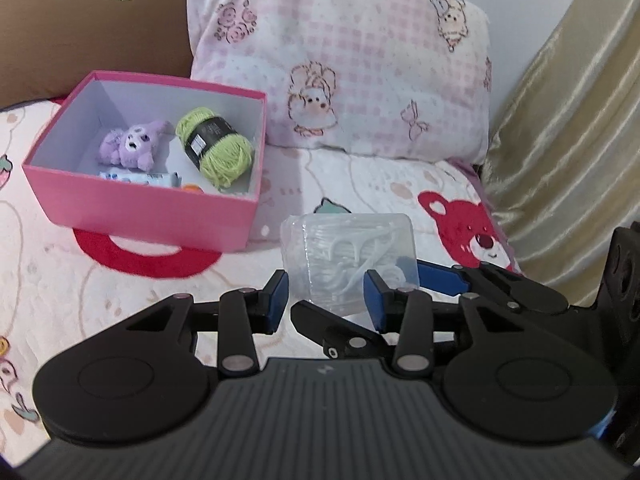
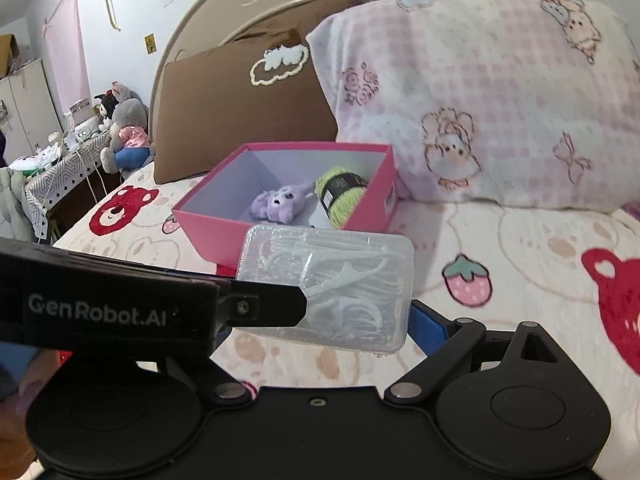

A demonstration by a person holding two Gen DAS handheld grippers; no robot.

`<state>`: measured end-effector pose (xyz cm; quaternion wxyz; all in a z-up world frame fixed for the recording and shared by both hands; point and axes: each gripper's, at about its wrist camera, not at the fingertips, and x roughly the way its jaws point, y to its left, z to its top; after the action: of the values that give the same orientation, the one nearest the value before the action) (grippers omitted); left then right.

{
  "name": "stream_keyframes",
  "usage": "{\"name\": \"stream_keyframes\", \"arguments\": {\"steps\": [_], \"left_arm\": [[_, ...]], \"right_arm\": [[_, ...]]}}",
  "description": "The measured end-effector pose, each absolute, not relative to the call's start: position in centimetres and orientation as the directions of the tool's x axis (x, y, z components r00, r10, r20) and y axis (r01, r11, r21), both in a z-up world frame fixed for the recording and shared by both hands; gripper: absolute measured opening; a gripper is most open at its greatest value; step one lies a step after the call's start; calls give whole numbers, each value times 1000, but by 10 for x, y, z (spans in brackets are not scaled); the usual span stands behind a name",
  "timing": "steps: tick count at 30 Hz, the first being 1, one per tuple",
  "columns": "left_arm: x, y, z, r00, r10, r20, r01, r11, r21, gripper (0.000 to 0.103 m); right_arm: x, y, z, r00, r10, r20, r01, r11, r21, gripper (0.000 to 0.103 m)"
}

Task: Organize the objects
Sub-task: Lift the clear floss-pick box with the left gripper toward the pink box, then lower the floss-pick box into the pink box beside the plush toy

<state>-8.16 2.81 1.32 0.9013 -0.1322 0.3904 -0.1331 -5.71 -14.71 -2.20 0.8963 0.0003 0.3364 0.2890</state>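
A clear plastic box of white floss picks (image 1: 348, 256) (image 2: 328, 288) hangs just above the bedspread, held from both sides. My left gripper (image 1: 326, 300) is shut across the box's thickness at one corner; its black finger (image 2: 276, 308) lies on the box's face. My right gripper (image 2: 332, 322) is shut on the same box, its blue pad (image 1: 440, 278) pressed to the far edge; its other finger is hidden behind the left gripper. Behind stands an open pink box (image 1: 140, 208) (image 2: 216, 236) with a purple plush (image 1: 132, 146), green yarn (image 1: 216, 144) and a small tube (image 1: 140, 178).
A cartoon-print bedspread (image 1: 360, 184) covers the bed. A pink checked pillow (image 1: 340, 60) and a brown pillow (image 2: 240, 112) lean on the headboard behind the pink box. A gold curtain (image 1: 560, 160) hangs on the right. A bedside table with plush toys (image 2: 120, 128) stands at far left.
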Motion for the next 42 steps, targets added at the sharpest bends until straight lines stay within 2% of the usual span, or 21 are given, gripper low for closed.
{"name": "stream_keyframes", "arguments": {"steps": [7, 17, 22, 29, 34, 35, 37, 42], "left_arm": [[-54, 51, 41, 672, -326, -665, 121, 934, -336, 39], [-7, 109, 76, 674, -373, -638, 80, 895, -439, 38], [14, 126, 76, 688, -321, -650, 41, 912, -407, 41], [60, 155, 53, 655, -317, -686, -19, 901, -434, 41], [97, 175, 21, 610, -314, -727, -75, 891, -447, 41], [104, 179, 14, 599, -313, -737, -88, 889, -449, 41], [118, 184, 0, 580, -297, -758, -106, 896, -432, 41], [143, 189, -27, 537, -270, -799, -123, 912, -392, 41]], "right_arm": [[-32, -120, 6, 600, 521, -608, -516, 832, 204, 95], [9, -75, 45, 574, 543, -613, -576, 800, 169, 95], [34, -55, 49, 517, 581, -629, -622, 760, 191, 95], [66, -29, 27, 464, 589, -662, -639, 740, 210, 94], [96, -8, 0, 427, 576, -697, -632, 741, 226, 87], [102, -4, -6, 423, 566, -707, -626, 747, 224, 82], [115, 5, -18, 407, 543, -734, -619, 755, 216, 76], [137, 22, -46, 376, 506, -776, -608, 767, 205, 68]]}}
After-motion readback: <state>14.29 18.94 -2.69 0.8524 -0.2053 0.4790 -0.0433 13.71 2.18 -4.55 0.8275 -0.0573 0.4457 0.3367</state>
